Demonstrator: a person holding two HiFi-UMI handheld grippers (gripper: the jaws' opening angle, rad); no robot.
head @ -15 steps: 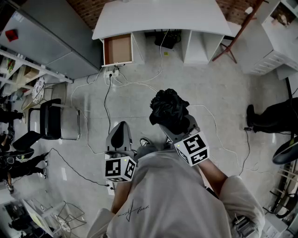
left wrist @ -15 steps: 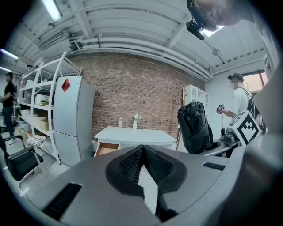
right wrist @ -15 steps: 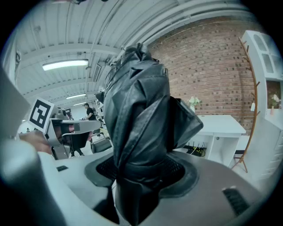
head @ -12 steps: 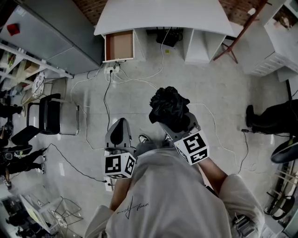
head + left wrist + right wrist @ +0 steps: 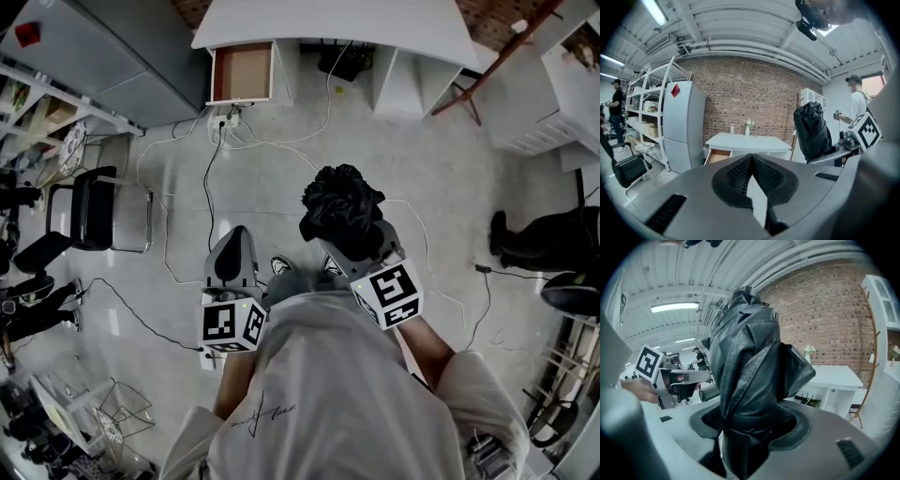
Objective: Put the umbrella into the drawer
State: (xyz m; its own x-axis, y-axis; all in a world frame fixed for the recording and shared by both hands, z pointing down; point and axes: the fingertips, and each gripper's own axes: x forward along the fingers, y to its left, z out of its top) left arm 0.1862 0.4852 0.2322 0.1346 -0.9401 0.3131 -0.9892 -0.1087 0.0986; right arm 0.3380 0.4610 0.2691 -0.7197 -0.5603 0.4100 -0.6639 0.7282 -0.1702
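A folded black umbrella (image 5: 341,214) (image 5: 747,380) stands up out of my right gripper (image 5: 354,246) (image 5: 749,420), whose jaws are shut on its lower part. The same umbrella (image 5: 813,131) shows at the right of the left gripper view. My left gripper (image 5: 232,261) (image 5: 751,174) is shut with nothing between its pads, held low to the left of the right one. The open wooden drawer (image 5: 243,73) (image 5: 718,156) juts from the left end of a white desk (image 5: 328,23) (image 5: 750,141) far ahead of both grippers.
Cables (image 5: 216,178) trail over the pale floor between me and the desk. A grey fridge (image 5: 682,124) stands left of the desk, a black chair (image 5: 94,211) at left. A person's leg and shoe (image 5: 539,239) are at right.
The desk and drawer have slid slightly up the head view and the chair has shifted. Both grippers keep their places before me, the umbrella still held.
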